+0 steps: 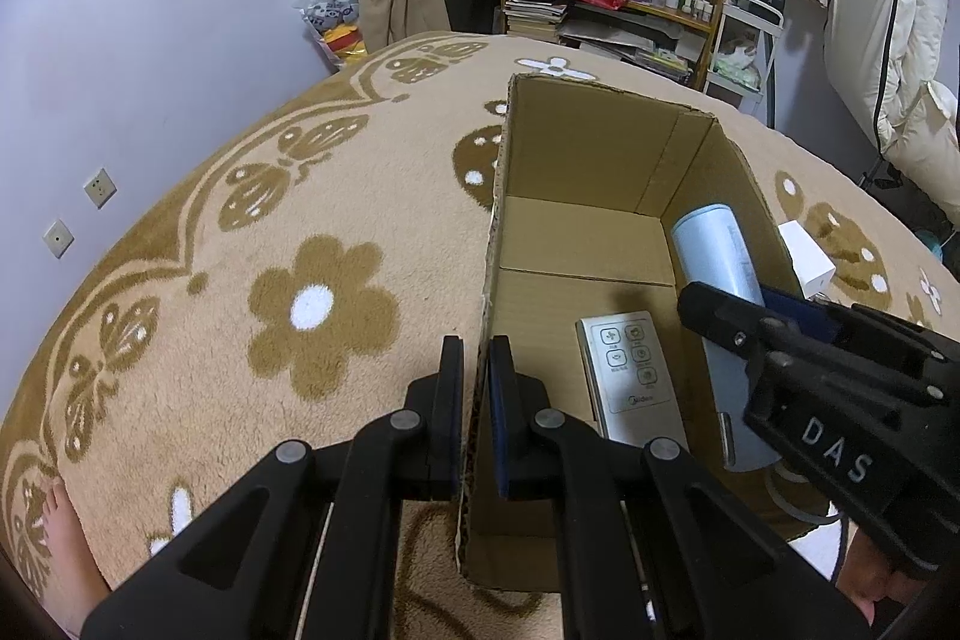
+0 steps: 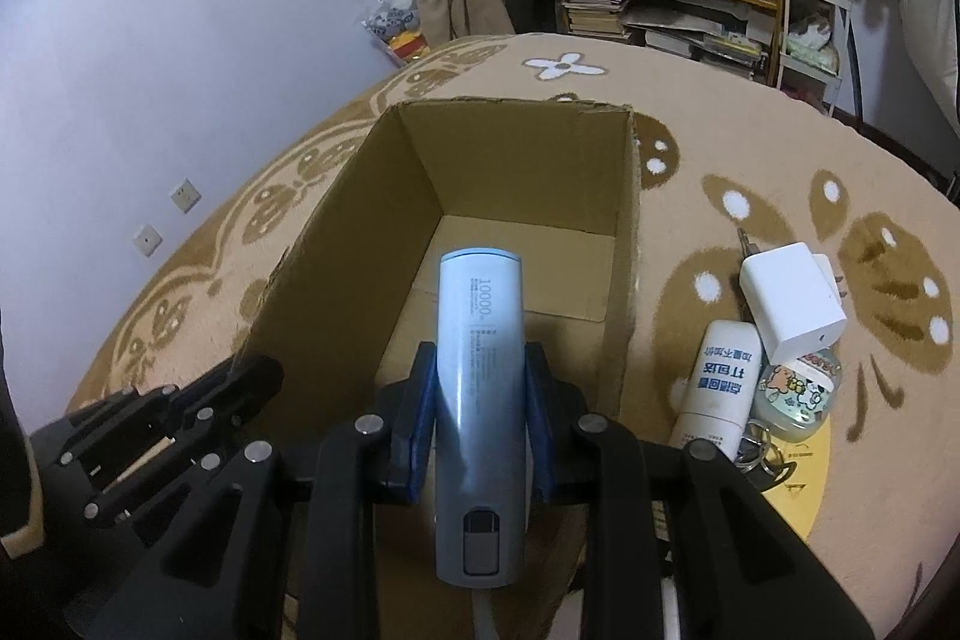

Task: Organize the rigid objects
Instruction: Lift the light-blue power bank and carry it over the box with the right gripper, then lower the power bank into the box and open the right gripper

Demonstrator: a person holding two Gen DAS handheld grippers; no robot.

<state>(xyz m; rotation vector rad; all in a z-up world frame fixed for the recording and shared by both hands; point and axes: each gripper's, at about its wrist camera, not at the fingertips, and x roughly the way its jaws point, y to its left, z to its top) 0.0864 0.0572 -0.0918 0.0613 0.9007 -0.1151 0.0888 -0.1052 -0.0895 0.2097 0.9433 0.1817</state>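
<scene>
Clearly "10000" on power bank (image 2: 480, 370).

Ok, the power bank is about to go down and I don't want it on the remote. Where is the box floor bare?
Bare cardboard lies beyond the remote, up to the far wall of the box. The near part is crowded: remote, power bank in the right gripper, left gripper clamping the left wall. Outside right, the charger and tube crowd the rug.

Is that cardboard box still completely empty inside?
No, a white remote control already lies flat on the floor of the cardboard box.
</scene>
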